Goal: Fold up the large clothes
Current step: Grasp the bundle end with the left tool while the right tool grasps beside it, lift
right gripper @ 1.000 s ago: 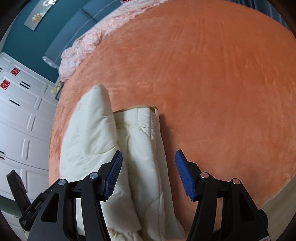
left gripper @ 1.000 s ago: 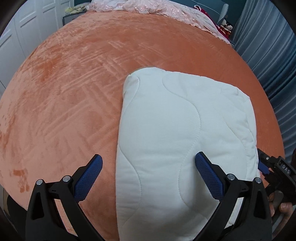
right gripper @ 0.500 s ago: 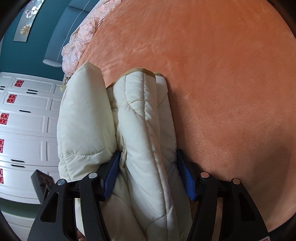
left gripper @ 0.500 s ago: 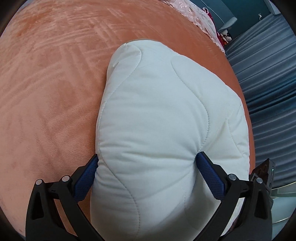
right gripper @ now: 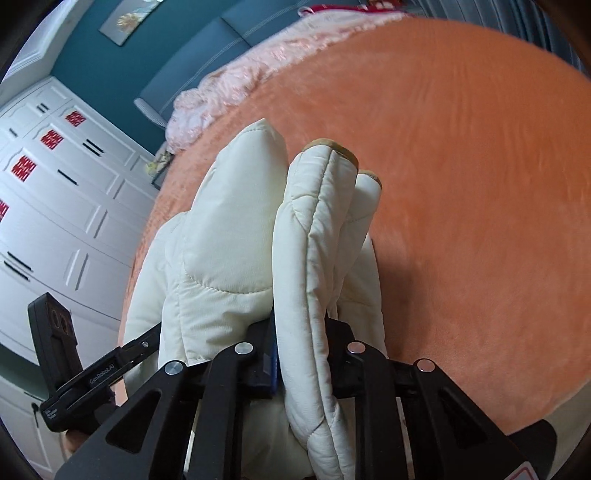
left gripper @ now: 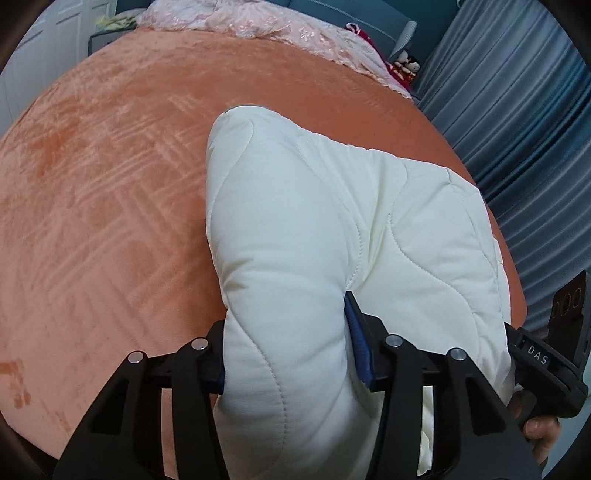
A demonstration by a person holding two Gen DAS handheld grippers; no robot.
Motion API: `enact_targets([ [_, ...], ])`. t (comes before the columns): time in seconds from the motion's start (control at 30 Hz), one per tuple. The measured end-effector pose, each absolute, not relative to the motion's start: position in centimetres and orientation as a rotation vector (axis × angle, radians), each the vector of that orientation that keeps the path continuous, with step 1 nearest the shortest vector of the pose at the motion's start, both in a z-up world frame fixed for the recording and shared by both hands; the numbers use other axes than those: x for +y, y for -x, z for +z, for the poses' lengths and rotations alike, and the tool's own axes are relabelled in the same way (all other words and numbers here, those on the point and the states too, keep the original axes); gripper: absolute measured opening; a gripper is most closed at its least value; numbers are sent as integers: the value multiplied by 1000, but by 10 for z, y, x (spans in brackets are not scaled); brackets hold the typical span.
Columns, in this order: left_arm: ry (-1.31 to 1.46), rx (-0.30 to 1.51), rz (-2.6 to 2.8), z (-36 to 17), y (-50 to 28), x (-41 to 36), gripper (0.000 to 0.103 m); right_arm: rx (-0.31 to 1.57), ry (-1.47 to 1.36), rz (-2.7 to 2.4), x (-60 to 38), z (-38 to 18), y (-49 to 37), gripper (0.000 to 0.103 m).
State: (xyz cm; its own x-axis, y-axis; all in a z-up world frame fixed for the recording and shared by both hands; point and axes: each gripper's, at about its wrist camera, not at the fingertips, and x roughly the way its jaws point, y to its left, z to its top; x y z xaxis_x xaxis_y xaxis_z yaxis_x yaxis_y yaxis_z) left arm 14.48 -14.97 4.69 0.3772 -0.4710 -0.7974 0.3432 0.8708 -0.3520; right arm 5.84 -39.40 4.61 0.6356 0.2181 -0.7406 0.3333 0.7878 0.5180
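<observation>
A folded cream quilted jacket (left gripper: 332, 229) is held up over the orange bedspread (left gripper: 110, 184). My left gripper (left gripper: 284, 354) is shut on a thick fold at its near left end, the padding bulging between the blue pads. My right gripper (right gripper: 299, 354) is shut on the stacked edges of the jacket (right gripper: 314, 240) at its other end. The right gripper shows in the left wrist view (left gripper: 543, 365), and the left gripper shows in the right wrist view (right gripper: 92, 380). The jacket's underside is hidden.
A pink lace cover (left gripper: 266, 26) lies at the head of the bed. Blue-grey curtains (left gripper: 517, 110) hang on the right. White wardrobe doors (right gripper: 48, 206) stand along the other side. The orange bedspread (right gripper: 461, 184) spreads wide beyond the jacket.
Both grippers closed onto the folded jacket, which lay flat a second ago, and have lifted its ends so it bunches up off the bed.
</observation>
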Motion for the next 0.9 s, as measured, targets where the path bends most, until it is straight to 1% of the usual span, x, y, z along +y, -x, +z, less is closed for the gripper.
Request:
enact_targets([
  [0.27,126,843,-583,144,-126,-130,47,694,-633,-26,-371,128,-42,17],
  [0.6,130,540,-606,258,-114,-69,47,447,-504,92,-322,231,-54,17],
  [0.73,115,431,-584,293,-121,-41,47,378,-469,150,-304,253,-67,17],
  [0.9,89,335,-539,314,-145,-12,47,317,-445,215,-279,263,-96,17],
])
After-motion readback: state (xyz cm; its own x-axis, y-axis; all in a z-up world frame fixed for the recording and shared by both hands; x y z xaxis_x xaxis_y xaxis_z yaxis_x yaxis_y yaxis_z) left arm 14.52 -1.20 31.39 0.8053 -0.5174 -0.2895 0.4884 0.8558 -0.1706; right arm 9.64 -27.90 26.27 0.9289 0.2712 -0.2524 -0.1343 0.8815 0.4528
